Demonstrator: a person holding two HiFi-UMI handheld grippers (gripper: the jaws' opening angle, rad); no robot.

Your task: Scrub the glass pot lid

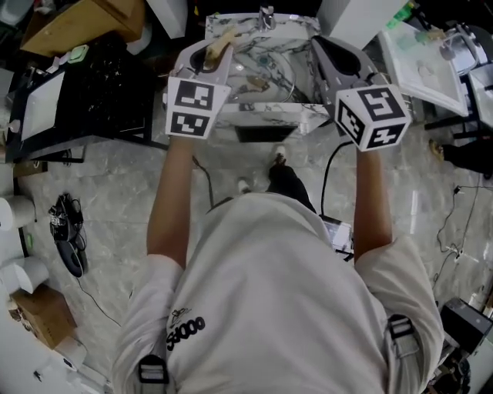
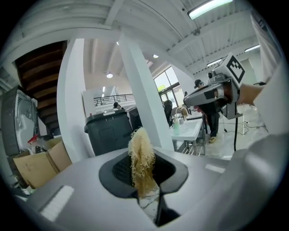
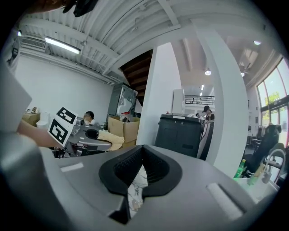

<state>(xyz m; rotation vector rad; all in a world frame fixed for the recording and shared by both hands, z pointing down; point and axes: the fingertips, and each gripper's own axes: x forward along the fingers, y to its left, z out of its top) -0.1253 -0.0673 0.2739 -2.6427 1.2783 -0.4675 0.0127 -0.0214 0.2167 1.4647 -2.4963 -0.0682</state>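
Note:
My left gripper (image 1: 216,54) is shut on a tuft of pale yellow fibrous scrubber (image 1: 221,45), which sticks out past the jaws (image 2: 142,158). Across from it my right gripper (image 1: 323,48) has its pads together (image 3: 140,173) and nothing shows between them. Both are held over a marble-patterned sink (image 1: 266,111). Curved clear glass in the basin looks like the pot lid (image 1: 266,73), but I cannot make it out well. From the right gripper view the left gripper (image 3: 88,140) with the scrubber (image 3: 110,137) is at the left.
A faucet (image 1: 267,15) stands at the sink's back edge. A black stand (image 1: 77,96) and cardboard boxes (image 1: 85,19) are on the left, a white table (image 1: 424,65) on the right. Cables and shoes (image 1: 69,231) lie on the floor. A dark bin (image 2: 110,131) stands behind.

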